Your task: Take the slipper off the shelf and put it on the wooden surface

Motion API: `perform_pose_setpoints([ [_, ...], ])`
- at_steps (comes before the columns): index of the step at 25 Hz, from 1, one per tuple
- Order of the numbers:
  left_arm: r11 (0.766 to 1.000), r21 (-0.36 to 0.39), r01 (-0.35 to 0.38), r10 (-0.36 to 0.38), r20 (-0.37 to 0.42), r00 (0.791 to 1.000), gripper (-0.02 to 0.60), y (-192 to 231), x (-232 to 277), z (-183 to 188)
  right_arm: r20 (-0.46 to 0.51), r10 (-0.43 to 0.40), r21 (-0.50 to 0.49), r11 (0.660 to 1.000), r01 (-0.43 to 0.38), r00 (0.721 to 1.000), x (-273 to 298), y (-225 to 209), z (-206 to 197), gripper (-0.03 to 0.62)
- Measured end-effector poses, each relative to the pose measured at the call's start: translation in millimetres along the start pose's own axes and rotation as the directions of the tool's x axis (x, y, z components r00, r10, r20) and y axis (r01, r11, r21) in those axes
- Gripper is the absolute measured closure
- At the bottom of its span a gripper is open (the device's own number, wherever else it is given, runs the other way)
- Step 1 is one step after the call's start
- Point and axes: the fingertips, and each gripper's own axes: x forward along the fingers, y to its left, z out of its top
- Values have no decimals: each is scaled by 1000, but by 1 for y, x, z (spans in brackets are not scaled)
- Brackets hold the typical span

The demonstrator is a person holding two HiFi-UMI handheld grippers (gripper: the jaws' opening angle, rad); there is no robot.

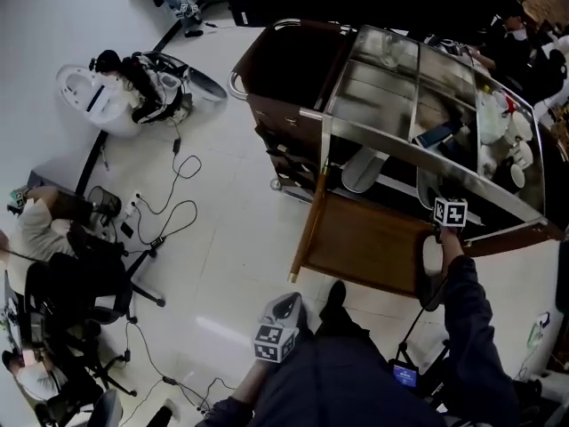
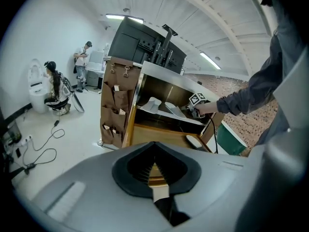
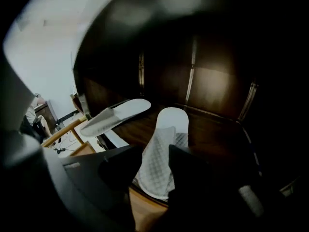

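In the right gripper view two white slippers lie on the cart's dark shelf point(image 3: 217, 129). My right gripper point(image 3: 153, 151) is open, and the near slipper point(image 3: 171, 124) lies between its jaws with its quilted upper toward me. The other slipper point(image 3: 116, 114) rests to the left. In the head view the right gripper point(image 1: 444, 205) reaches into the shelf, above a third white slipper point(image 1: 432, 256) that lies on the wooden surface point(image 1: 364, 243). My left gripper point(image 1: 286, 304) hangs low in front of the cart, shut and holding nothing.
The cart's metal top point(image 1: 382, 96) carries bottles and cups at the right. Brown pockets point(image 2: 116, 115) hang on its left side. Cables point(image 1: 169, 212) run across the white floor. People sit at the left, near an office chair point(image 1: 98, 310).
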Motion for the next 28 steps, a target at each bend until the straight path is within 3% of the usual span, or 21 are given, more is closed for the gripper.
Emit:
perform_pose_setpoints([
  [5, 996, -26, -83, 83, -13, 996, 563, 17, 3, -1, -88, -19, 19, 1000, 21, 996, 48, -26, -7, 447],
  [7, 992, -52, -112, 111, -16, 994, 563, 20, 3, -2, -124, -27, 29, 999, 31, 992, 60, -28, -14, 585],
  [13, 995, -55, -80, 80, 1, 997, 563, 18, 10, -3, -41, -61, 58, 996, 63, 997, 41, -38, -5, 588],
  [18, 995, -47, -87, 88, 26, 996, 563, 25, 1, 0, 51, -15, 53, 999, 13, 999, 26, -6, 22, 591],
  [20, 995, -44, -85, 86, 21, 996, 564, 22, 0, -3, 35, -74, 17, 997, 73, 997, 22, -24, 21, 592],
  [21, 995, -45, -87, 88, 18, 996, 563, 21, -1, -5, 23, -99, -6, 995, 100, 995, 22, -32, 19, 567],
  [22, 995, -49, -92, 93, 13, 996, 563, 20, -3, -8, 4, -110, -25, 994, 110, 994, 25, -36, 16, 483],
  [23, 994, -55, -98, 98, 5, 995, 563, 20, -5, -12, -26, -103, -39, 994, 102, 994, 31, -36, 10, 473],
  [26, 991, -64, -119, 117, -32, 993, 563, 23, -13, -22, -126, -67, -36, 997, 63, 990, 52, -32, -17, 475],
  [28, 991, -55, -125, 122, -46, 991, 563, 23, -13, -24, -103, -70, 5, 997, 71, 992, 57, -32, -17, 509],
])
